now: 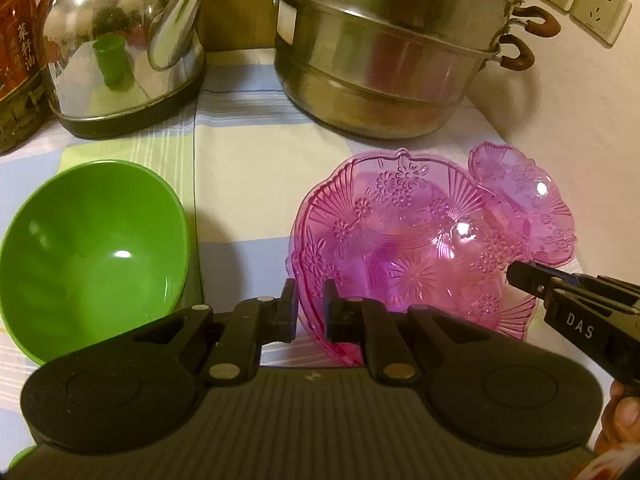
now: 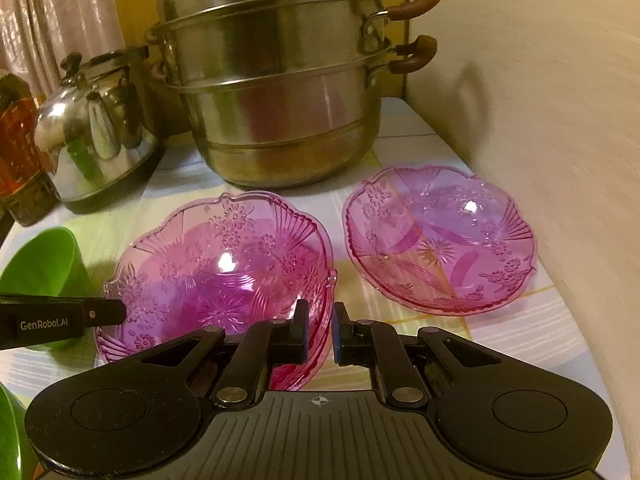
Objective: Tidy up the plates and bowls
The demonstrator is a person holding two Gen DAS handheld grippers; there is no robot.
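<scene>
My left gripper [image 1: 311, 307] and right gripper [image 2: 321, 332] each clamp opposite rim sides of the pink bowl [image 2: 224, 268], beside the pink plate [image 2: 440, 240] near the table's [image 2: 532, 320] right edge

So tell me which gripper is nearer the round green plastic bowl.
Left. The left gripper grips the clear pink patterned bowl by its rim beside the green bowl; the right gripper grips its far side.
</scene>
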